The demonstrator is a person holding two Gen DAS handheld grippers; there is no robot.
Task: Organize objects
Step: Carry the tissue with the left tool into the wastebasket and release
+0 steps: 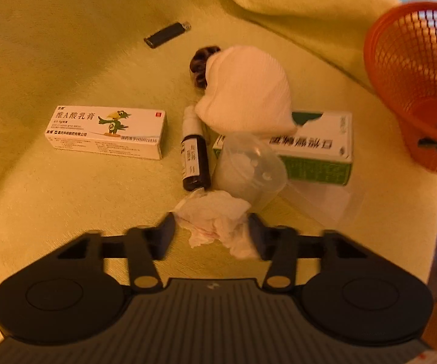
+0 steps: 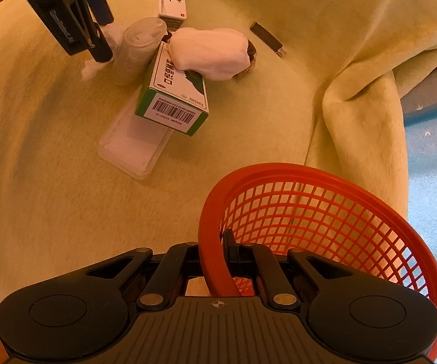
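Blanket [image 1: 66, 45], yellowish and fuzzy, covers the whole surface and everything sits on it. Orange mesh basket [image 2: 324, 212] is at the right edge, and the right gripper [image 2: 218, 257] is clamped on its rim. Green-and-white box [image 1: 315, 151] lies right of centre on a clear flat case [image 2: 130, 142], with a white rolled sock [image 1: 245, 91] resting on its far end. White medicine box [image 1: 109, 132] sits off to the left, well apart. Clear plastic cup [image 1: 248, 166] lies tipped beside a dark little bottle [image 1: 192, 157]. Left gripper [image 1: 212, 233] has its fingers spread either side of a crumpled tissue [image 1: 215, 221], nearest of the lot. Black lighter [image 1: 167, 35] is at the far side.
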